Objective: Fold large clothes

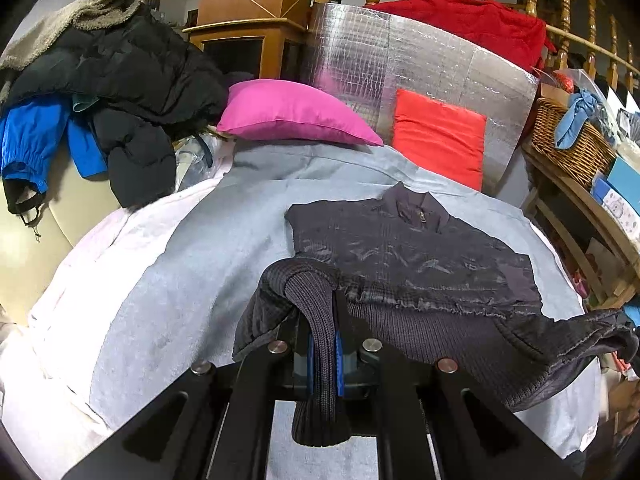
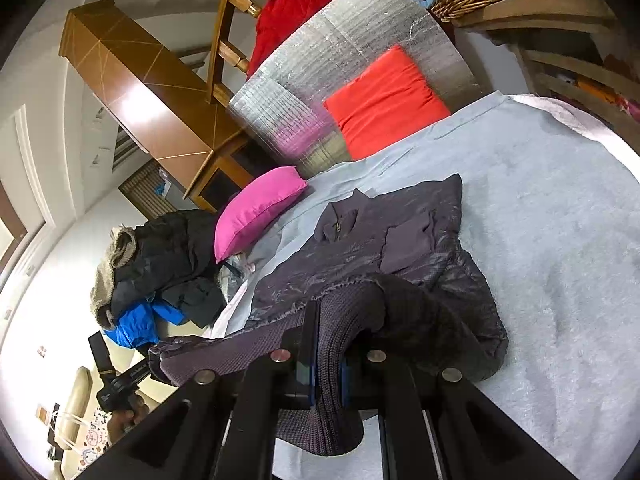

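A dark purple-grey quilted jacket [image 1: 412, 248] lies on the grey bed cover [image 1: 160, 300], collar toward the pillows, its ribbed knit hem lifted off the cover. My left gripper [image 1: 324, 356] is shut on the hem's left corner, and the knit band hangs down between its blue pads [image 1: 339, 354]. In the right wrist view the same jacket [image 2: 360, 256] spreads away from me. There my right gripper [image 2: 328, 376] is shut on the other hem corner, with knit fabric draped over the fingers. The other handheld gripper [image 2: 120, 388] shows at lower left, gripped by a hand.
A pink pillow [image 1: 296, 114] and an orange cushion [image 1: 440, 136] lie at the head of the bed against a silver foil panel [image 1: 400, 56]. A heap of dark and blue coats [image 1: 100, 100] sits at the left. A wicker basket [image 1: 568, 140] stands on shelves at the right.
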`<action>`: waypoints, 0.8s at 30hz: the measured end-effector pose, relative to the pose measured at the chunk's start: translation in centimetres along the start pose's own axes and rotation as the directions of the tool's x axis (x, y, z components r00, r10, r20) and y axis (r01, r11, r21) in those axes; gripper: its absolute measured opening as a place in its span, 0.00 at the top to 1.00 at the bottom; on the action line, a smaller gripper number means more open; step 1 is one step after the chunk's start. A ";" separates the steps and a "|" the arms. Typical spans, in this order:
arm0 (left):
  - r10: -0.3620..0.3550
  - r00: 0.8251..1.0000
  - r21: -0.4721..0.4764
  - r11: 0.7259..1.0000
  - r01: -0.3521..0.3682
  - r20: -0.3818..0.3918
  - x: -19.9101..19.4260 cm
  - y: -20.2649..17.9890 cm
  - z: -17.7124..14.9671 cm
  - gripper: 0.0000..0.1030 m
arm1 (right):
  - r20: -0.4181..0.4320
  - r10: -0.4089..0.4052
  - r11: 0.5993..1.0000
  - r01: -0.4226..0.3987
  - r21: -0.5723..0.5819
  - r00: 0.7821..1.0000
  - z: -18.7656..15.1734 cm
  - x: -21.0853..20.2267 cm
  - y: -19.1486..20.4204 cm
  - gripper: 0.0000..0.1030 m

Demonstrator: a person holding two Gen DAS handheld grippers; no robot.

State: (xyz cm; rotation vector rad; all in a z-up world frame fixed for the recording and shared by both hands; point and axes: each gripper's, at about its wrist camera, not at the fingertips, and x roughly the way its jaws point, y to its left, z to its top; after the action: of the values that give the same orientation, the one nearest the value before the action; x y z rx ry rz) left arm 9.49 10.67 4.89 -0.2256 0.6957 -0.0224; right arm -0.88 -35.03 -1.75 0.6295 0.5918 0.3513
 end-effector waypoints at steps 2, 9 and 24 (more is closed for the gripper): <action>0.000 1.000 -0.001 1.000 0.000 -0.001 0.0 0.0 0.0 0.92 | 0.001 -0.003 1.000 0.003 -0.004 1.000 0.1 0.1 0.2 0.92; -0.004 1.000 -0.003 1.000 0.004 -0.001 0.0 0.2 0.0 0.92 | -0.003 -0.018 1.000 0.018 -0.013 1.000 0.0 0.1 0.5 0.92; -0.014 1.000 -0.003 1.000 0.014 0.004 0.5 0.4 0.6 0.92 | -0.003 -0.044 0.998 0.044 -0.045 0.999 0.7 0.5 1.1 0.92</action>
State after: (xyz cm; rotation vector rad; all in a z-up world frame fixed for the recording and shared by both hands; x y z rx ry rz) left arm 10.21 11.15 4.94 -0.2339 0.6906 -0.0345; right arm -0.21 -34.27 -0.76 0.5720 0.5986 0.3239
